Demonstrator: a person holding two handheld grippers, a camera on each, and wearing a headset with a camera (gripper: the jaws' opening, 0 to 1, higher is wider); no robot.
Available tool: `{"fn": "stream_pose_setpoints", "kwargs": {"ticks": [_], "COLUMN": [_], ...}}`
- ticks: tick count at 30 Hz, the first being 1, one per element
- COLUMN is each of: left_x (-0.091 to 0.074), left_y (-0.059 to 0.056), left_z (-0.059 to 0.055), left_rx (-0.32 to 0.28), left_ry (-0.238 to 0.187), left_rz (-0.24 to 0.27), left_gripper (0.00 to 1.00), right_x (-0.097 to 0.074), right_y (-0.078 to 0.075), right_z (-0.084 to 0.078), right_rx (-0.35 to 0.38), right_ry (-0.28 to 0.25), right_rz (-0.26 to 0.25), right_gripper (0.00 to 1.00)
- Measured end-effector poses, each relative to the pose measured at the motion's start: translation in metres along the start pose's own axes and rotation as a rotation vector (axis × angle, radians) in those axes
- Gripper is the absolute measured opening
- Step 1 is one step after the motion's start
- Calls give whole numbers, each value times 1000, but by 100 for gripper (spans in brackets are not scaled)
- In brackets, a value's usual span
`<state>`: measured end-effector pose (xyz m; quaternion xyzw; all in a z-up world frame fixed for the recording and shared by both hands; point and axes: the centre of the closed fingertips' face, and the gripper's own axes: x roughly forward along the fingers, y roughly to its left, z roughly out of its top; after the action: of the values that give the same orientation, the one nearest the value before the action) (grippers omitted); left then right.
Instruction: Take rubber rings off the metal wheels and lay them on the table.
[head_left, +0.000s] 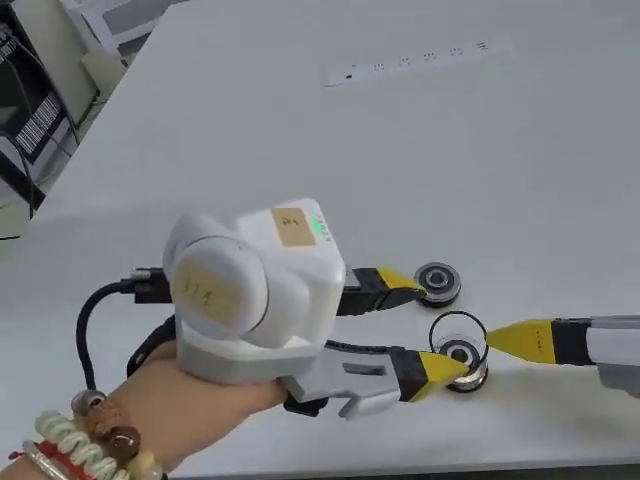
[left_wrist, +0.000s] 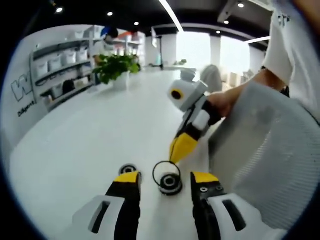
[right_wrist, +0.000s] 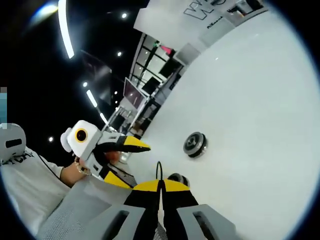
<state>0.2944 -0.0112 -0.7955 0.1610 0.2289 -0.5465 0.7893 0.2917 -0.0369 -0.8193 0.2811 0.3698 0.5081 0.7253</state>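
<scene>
Our right tool (head_left: 492, 340) is pinched shut on the rubber ring (head_left: 457, 314), which stands looped up off the near wheel (head_left: 463, 362). Our left tool (head_left: 435, 327) gapes wide astride that wheel on the worktop (head_left: 300, 120). We judge the pull should run away from the wheel, towards the right tool.

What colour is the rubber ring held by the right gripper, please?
Black ring, clearest in head view.

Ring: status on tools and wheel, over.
Left tool open around near wheel. Right tool shut on ring, ring partly off it. Second wheel close by, not blocking.
</scene>
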Motion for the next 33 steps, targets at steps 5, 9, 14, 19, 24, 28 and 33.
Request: {"fn": "stream_pose_setpoints", "kwargs": {"ticks": [5, 9, 14, 19, 24, 28, 33], "left_x": [-14, -27, -46, -69, -90, -110, -127], "left_y": [5, 11, 21, 27, 27, 28, 28], "left_z": [10, 7, 5, 2, -3, -13, -25], "left_rx": [-35, -55, -84, -80, -68, -79, -91], "left_ry": [-53, -63, -70, -70, -60, -48, -23], "left_rz": [23, 49, 86, 133, 163, 193, 227], "left_gripper": [51, 54, 60, 63, 66, 69, 71], "right_x": [-4, -8, -11, -14, -14, -15, -19], "right_y": [4, 14, 25, 31, 40, 46, 57], "right_z": [1, 3, 8, 12, 15, 19, 27], "right_rx": [1, -60, -97, -113, -131, -147, -144], "right_ry": [-3, 6, -4, -8, -6, -9, -39], "right_rz": [-10, -23, -33, -45, -46, -44, -32], "right_gripper": [0, 0, 0, 0, 0, 0, 0]}}
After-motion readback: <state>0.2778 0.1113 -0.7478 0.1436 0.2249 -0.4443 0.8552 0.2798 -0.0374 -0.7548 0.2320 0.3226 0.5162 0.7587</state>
